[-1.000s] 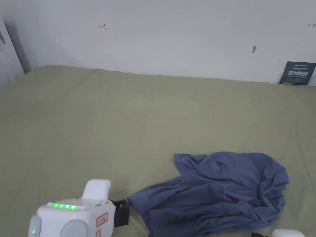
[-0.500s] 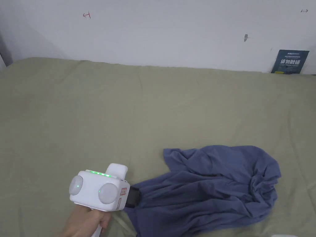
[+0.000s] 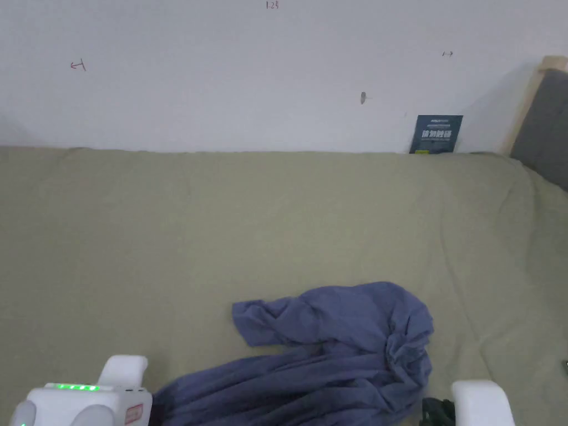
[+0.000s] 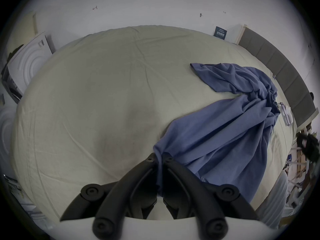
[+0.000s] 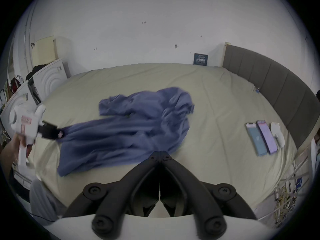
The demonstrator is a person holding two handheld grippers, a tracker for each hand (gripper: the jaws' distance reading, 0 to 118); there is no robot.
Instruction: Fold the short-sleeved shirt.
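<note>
The left gripper has its 2 jaws pressed together on a bunched edge of the blue shirt, which stretches away from it in long folds. The right gripper has its jaws closed against each other with nothing between them, just beside the shirt's near edge. The shirt lies crumpled on the olive bed sheet. 2 phones lie near the grey headboard.
</note>
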